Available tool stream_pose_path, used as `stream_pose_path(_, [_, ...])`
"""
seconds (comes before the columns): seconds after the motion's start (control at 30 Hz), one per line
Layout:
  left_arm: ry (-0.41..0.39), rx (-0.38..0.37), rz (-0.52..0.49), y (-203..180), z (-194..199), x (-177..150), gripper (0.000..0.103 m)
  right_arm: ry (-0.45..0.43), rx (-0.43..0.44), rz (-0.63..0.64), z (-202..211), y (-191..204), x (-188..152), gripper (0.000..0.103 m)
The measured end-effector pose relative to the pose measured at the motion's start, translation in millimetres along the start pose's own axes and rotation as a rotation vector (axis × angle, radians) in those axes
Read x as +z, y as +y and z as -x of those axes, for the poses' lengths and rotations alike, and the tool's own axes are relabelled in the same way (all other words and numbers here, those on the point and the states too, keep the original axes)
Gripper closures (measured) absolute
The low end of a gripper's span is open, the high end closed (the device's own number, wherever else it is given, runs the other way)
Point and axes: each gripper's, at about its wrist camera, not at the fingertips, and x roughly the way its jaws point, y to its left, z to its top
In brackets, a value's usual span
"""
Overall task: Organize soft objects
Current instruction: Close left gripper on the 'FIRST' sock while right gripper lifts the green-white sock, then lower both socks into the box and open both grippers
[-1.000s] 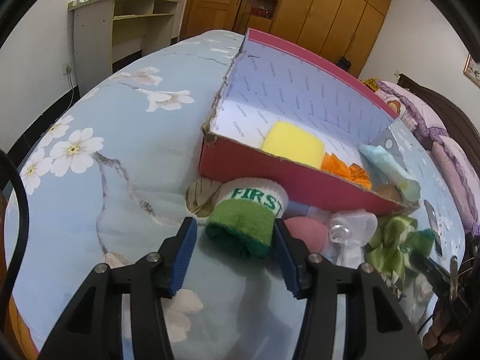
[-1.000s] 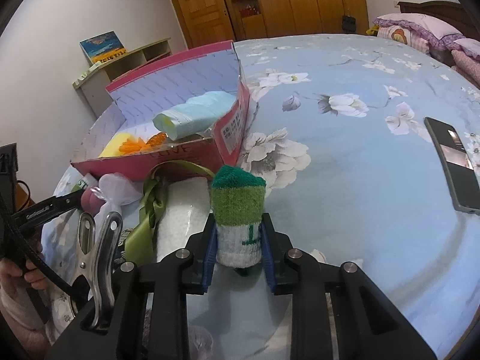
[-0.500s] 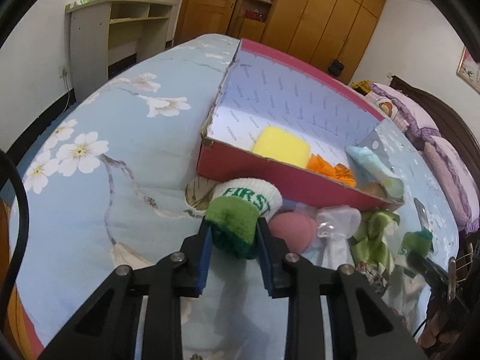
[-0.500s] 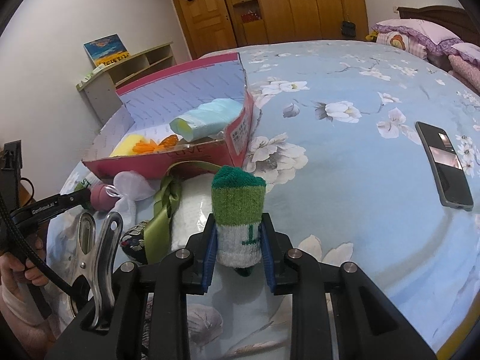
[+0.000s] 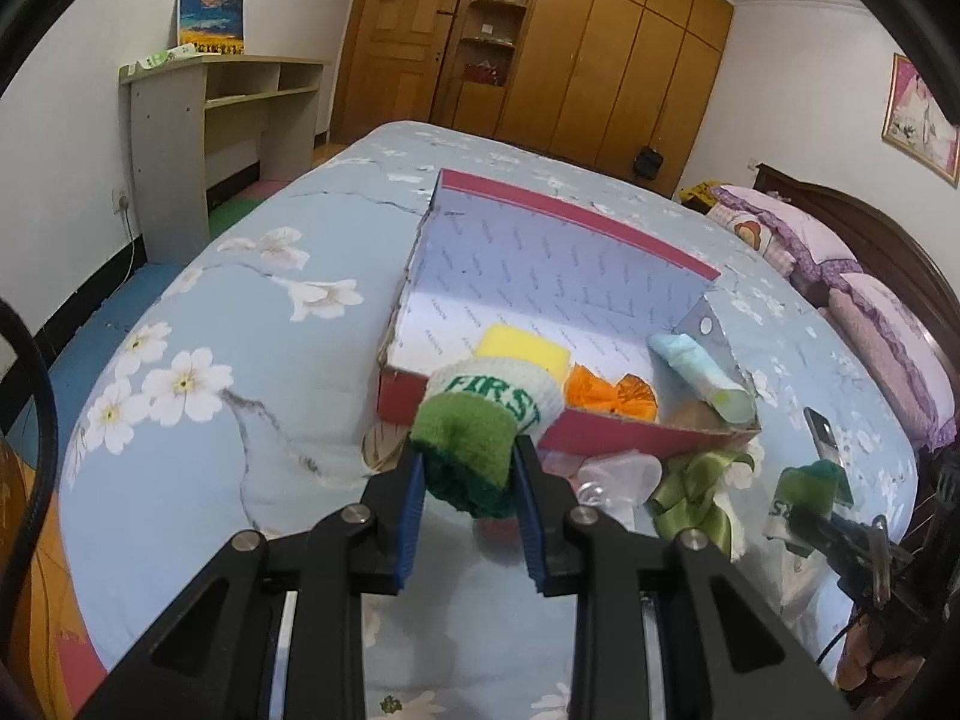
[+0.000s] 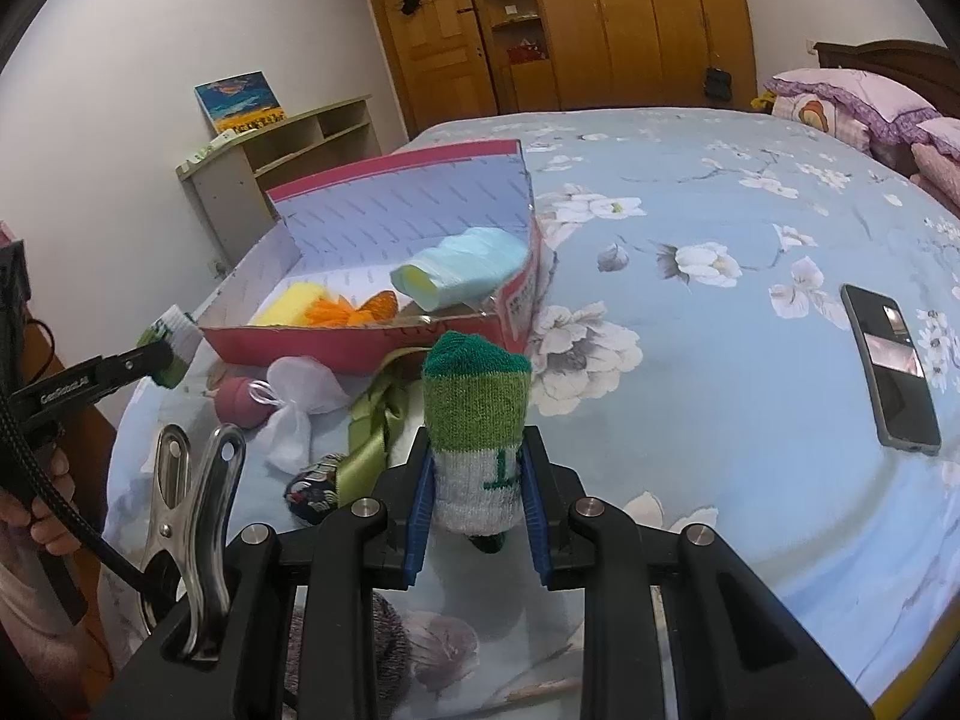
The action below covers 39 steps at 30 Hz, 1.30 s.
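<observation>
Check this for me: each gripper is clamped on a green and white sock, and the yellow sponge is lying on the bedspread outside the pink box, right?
Not quite. The yellow sponge lies inside the pink box, beside the orange item, as the left wrist view shows. The rest holds: the left gripper and the right gripper are each clamped on a green and white sock.

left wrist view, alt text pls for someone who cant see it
The left gripper holds a green and white sock above a floral bedspread. Behind it, a pink box holds a yellow sponge.
</observation>
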Motion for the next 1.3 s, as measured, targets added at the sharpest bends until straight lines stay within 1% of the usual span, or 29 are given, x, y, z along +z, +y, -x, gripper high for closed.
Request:
stream_pose_path(0.13, [0.000,0.000,-0.013,-3,-5,10,0.074,-0.011,-0.003,0.018,4,4,5,0.076])
stream_pose_path(0.3, [-0.021,0.030,-0.065,-10,-15,30,0.074,-0.022,-0.009,0.050,8,11,13,0.076])
stream_pose_path(0.37, [-0.021,0.055,-0.080,-12,-23,35,0.074,-0.027,-0.011,0.067,8,15,17,0.076])
stream_pose_path(0.57, [-0.019,0.077,-0.101,-17,-49,47,0.074,-0.037,-0.017,0.106,10,24,25,0.076])
stream_pose_path(0.83, [0.018,0.087,-0.108,-15,-71,48,0.074,-0.033,-0.022,0.129,9,28,32,0.076])
stream_pose_path(1.0, [0.048,0.143,-0.135,-14,-82,39,0.073,-0.032,-0.019,0.146,4,32,42,0.076])
stream_pose_path(1.3, [0.052,0.127,-0.124,-10,-83,36,0.070,-0.044,0.012,0.167,-18,45,70,0.076])
